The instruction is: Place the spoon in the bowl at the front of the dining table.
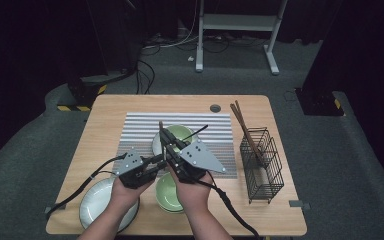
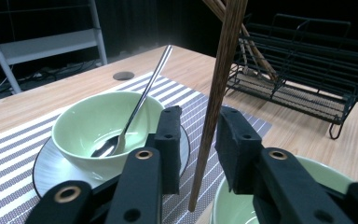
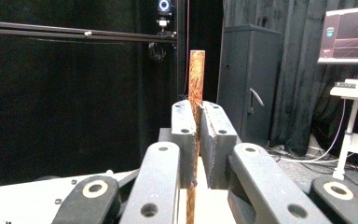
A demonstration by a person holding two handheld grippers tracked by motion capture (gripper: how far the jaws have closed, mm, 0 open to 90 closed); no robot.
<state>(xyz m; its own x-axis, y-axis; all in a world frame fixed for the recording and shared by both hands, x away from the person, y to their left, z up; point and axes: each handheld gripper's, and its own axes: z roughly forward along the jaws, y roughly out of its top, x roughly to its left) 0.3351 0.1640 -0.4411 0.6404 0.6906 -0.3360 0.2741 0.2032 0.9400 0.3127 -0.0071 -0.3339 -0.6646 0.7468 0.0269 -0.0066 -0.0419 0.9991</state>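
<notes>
No brand, label or readable writing shows anywhere. The thin brown wooden chopstick point(image 3: 196, 84) stands upright at frame centre in the right gripper view, grainy and square-tipped, clamped between the closed fingers of the right gripper point(image 3: 197, 116). In the left gripper view the same stick runs down between the fingers of the left gripper point(image 2: 198, 135), which stand apart from it on both sides. Two pale green bowls point(image 1: 180, 134) point(image 1: 168, 192), two grey plates, one metal spoon point(image 2: 135, 112) and one black wire rack point(image 1: 262, 162) sit on the wooden tabletop point(image 1: 110, 125).
</notes>
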